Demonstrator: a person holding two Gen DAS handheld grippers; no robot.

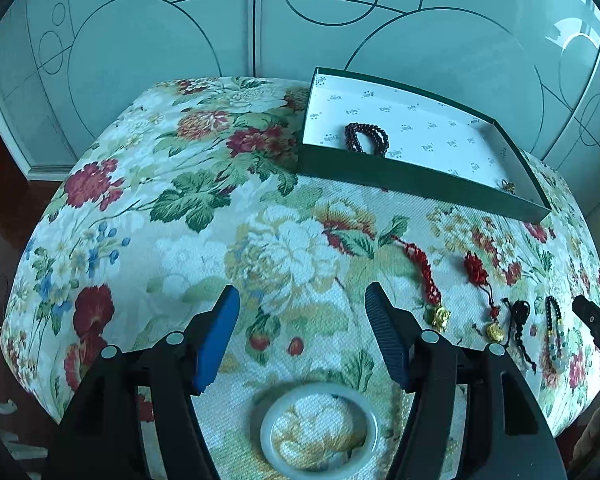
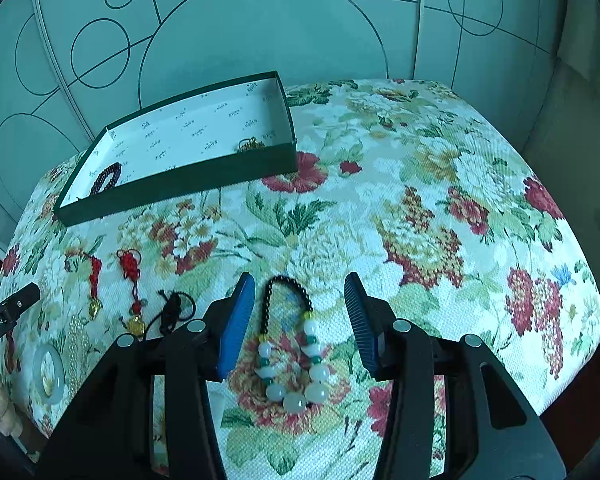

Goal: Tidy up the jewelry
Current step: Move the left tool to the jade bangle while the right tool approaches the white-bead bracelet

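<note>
bead bracelet (image 2: 296,344) between open right tool (image 2: 300,292) fingers

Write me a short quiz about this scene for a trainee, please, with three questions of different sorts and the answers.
1. True or false: the green box already holds the dark red bead bracelet.
2. Which piece lies between the open fingers of the right gripper? A) the pale bangle B) the black and white bead bracelet C) the black cord knot
3. What lies on the floral cloth right below the left gripper?

Key: 1 true. 2 B, the black and white bead bracelet. 3 the pale bangle.
</note>
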